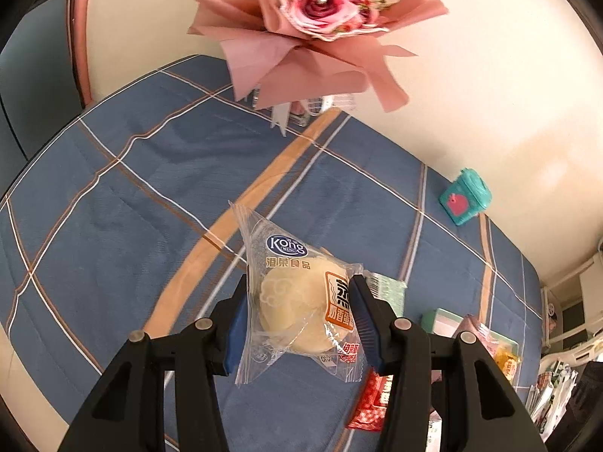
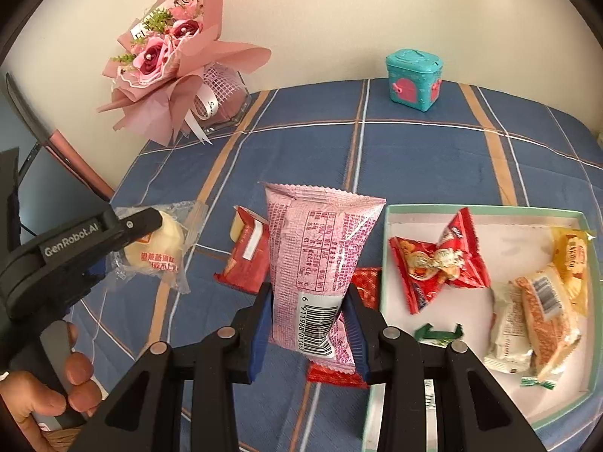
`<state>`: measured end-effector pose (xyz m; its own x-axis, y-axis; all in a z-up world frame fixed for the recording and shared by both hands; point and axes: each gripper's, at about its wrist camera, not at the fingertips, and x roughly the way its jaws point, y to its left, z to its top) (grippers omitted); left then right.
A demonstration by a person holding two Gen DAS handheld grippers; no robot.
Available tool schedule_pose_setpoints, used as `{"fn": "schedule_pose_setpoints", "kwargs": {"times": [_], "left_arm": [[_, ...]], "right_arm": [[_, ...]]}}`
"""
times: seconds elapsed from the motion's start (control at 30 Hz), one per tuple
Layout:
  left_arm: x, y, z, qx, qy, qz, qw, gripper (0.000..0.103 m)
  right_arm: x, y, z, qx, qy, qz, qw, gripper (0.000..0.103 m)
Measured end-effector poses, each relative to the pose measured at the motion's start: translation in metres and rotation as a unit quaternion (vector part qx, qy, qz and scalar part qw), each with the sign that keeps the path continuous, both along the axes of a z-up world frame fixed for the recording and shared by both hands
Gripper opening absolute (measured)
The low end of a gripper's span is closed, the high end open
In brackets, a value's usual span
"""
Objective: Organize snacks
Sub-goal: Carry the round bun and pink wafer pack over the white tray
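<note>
Snacks [image 1: 301, 301] clamped in both hand-held grippers [image 1: 299, 312]

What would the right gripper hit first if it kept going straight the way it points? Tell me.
Most likely the red snack packet lying on the blue plaid tablecloth. The right gripper, shut on the pink snack packet, points steeply down toward that spot beside the tray. Depth is unclear; it may land on bare cloth.

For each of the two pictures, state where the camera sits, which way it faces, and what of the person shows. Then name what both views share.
Left wrist: on the left tool, facing down at the wrapped bun it grips; no body shows.
Right wrist: on the right tool, facing down at its pink packet beside the tray; the left hand shows.
Shared: bun, bouquet, teal box, blue cloth.
</note>
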<state>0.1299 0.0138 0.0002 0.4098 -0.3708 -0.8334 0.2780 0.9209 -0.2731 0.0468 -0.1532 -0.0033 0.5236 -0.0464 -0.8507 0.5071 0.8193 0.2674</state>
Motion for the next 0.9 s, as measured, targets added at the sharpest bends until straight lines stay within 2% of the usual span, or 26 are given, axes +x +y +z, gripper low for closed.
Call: {"fn": "schedule_pose_setpoints", "kwargs": {"times": [0.43,0.67,0.9], "left_arm": [[-0.05,-0.058,0.002,-0.004,0.008,-0.062,0.9981,0.052],[-0.084,-0.1,0.003,0.001,0.009,-0.112,0.9936,0.052],[-0.112,-0.134,0.004,0.015,0.005,-0.155,0.9878,0.052]], "right_arm": [[-0.048,-0.058,-0.008,0.01,0.022,-0.056,0.998,0.039],[-0.088,-0.101,-0.011,0.008,0.029,-0.108,0.994,0.039],[-0.127,-0.137,-0.007,0.014,0.019,-0.158,0.987,0.039]]}}
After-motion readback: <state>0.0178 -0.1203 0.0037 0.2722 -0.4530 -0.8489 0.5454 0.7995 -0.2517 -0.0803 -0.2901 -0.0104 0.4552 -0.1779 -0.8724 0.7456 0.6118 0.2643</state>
